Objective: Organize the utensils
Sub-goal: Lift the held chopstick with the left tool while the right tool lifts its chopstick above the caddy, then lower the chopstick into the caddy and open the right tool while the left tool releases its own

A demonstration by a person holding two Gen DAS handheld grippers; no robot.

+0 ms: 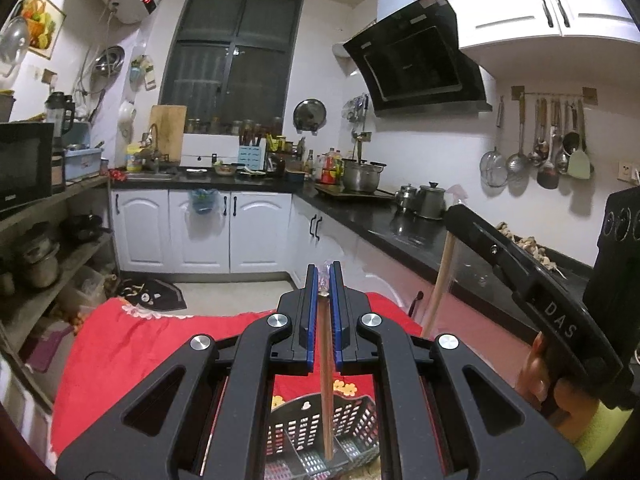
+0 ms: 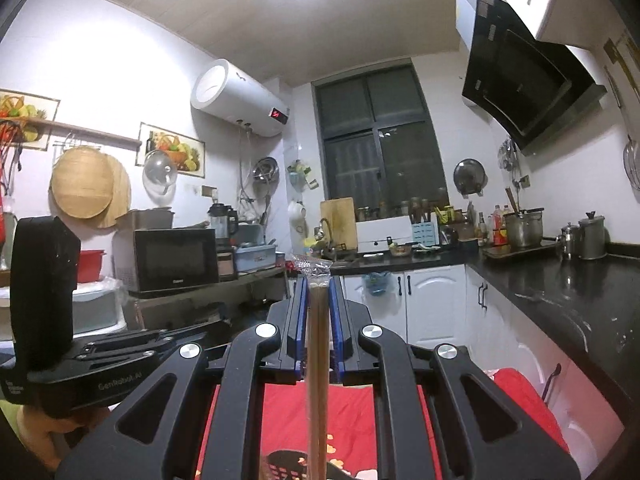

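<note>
Left gripper (image 1: 325, 276): jaws pinch a wrapped chopstick pair (image 1: 326, 380) above the black basket (image 1: 352, 416). Right gripper (image 2: 319, 288): jaws pinch wrapped chopsticks (image 2: 318, 380) likewise.

We see matt black plastic on our left claw (image 1: 325, 276) and right claw (image 2: 319, 285), each with smooth blue pads and shiny metal bolts, each closed on a pack of smooth wooden chopsticks (image 1: 326, 364) in crinkly clear plastic wrap. Below lies a soft red cloth (image 1: 132, 344) with printed flowers, bearing a black perforated plastic basket (image 1: 356, 416). The kitchen desk (image 1: 372, 220) is glossy black stone, carrying dull steel pots (image 1: 362, 176).
</note>
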